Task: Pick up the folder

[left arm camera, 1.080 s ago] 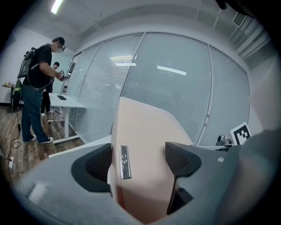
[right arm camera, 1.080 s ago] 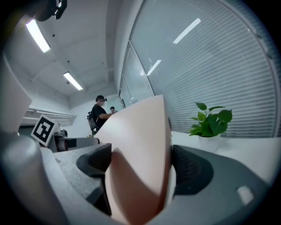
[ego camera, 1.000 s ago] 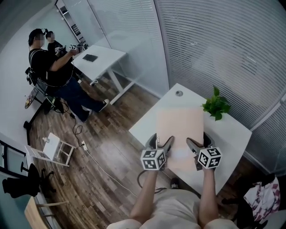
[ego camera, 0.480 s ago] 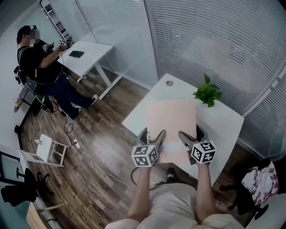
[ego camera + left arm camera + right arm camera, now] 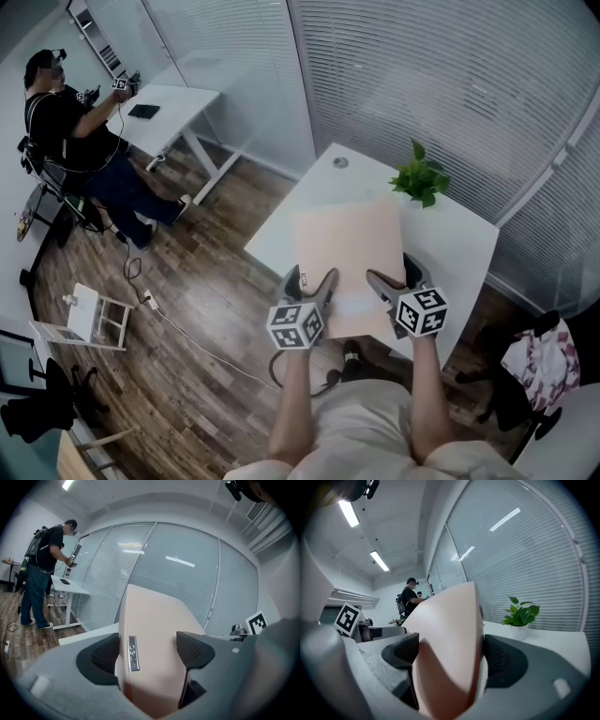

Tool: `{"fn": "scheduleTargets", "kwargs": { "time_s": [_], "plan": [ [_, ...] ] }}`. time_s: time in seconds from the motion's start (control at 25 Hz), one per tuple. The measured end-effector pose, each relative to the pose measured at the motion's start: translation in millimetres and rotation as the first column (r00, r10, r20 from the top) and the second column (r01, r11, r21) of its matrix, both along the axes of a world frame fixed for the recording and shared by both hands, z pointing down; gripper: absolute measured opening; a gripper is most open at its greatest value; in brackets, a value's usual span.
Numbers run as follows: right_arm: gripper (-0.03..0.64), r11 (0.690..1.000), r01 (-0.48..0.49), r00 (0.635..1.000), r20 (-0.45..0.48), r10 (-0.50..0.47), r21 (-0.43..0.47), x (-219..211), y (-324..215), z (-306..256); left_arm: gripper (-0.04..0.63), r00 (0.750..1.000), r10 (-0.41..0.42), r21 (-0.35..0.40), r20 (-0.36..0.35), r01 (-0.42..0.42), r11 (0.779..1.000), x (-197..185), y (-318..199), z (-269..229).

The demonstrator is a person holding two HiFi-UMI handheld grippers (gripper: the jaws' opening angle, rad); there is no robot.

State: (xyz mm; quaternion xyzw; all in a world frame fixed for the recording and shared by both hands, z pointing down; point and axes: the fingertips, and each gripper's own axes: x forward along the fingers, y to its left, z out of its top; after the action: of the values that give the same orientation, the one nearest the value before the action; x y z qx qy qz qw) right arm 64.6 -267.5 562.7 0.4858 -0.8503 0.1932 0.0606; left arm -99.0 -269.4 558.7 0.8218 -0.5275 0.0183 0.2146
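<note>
Peach folder (image 5: 347,248) over white table (image 5: 464,246).
Left gripper (image 5: 312,284) and right gripper (image 5: 392,279) each clamped on its near edge.

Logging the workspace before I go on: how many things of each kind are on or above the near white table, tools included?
Folder: 1
Tools: 2, left tool and right tool, both shut on the folder
Potted plant: 1
Small round disc: 1
Total: 5
</note>
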Motion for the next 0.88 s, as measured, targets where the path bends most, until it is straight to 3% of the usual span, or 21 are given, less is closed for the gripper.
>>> {"fn": "scheduleTargets", "kwargs": {
  "time_s": [0.28,0.88],
  "plan": [
    [0.430,1.000,0.014,0.999,-0.034,-0.013,0.006,-9,29,7,0.376,1.000,-0.020,-0.033,-0.018,0.020,0.999,-7,32,10],
    [0.430,0.997,0.024,0.999,-0.034,-0.022,0.073,-25,85,12,0.377,0.999,-0.038,-0.001,0.002,0.038,0.999,-22,88,12]
  ]
}}
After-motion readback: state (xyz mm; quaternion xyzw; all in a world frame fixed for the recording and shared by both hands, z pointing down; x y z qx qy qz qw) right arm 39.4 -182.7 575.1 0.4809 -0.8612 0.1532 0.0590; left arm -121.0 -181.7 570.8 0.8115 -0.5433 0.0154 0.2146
